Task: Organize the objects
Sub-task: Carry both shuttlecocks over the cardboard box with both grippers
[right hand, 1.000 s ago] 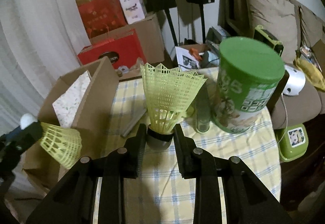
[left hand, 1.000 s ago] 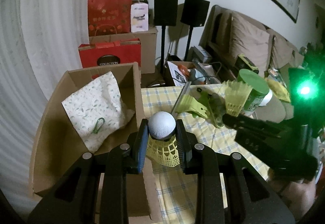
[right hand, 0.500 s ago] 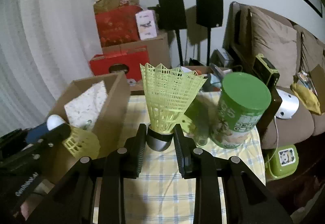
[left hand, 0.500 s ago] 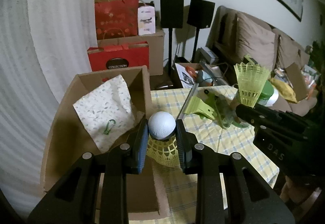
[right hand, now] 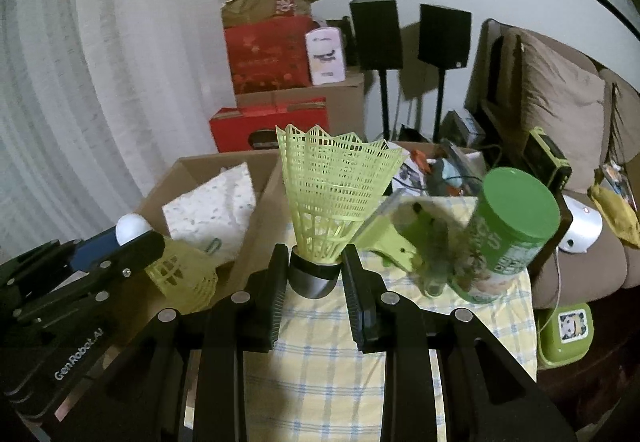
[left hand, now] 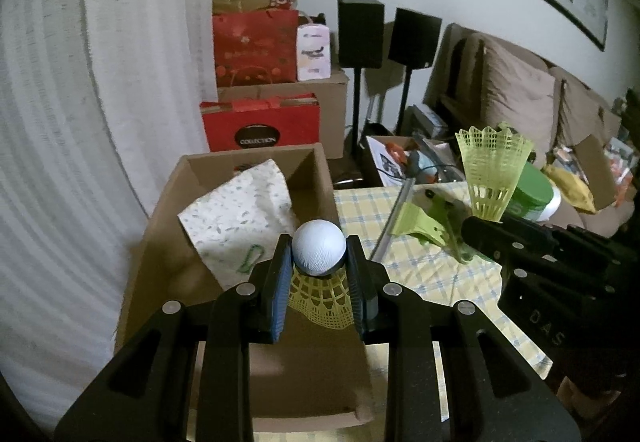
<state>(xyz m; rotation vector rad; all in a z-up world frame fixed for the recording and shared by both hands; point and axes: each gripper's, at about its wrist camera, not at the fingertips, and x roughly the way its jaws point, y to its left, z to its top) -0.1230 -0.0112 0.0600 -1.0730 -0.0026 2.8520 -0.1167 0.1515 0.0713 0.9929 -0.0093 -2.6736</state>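
Altogether two yellow-green plastic-mesh shuttlecocks show, one per gripper. The left gripper (left hand: pixel 319 274) clamps the white-capped shuttlecock (left hand: pixel 319 253) by its round nose, skirt pointing back toward the camera, above the open brown cardboard box (left hand: pixel 248 374). The right gripper (right hand: pixel 316 282) pinches the dark-capped shuttlecock (right hand: pixel 328 197) by its base, skirt upright, over the yellow-checked bench (right hand: pixel 328 366). One green-lidded round canister (right hand: pixel 508 234) stands on the bench (label blurred), and two black speakers (right hand: pixel 376 33) stand behind.
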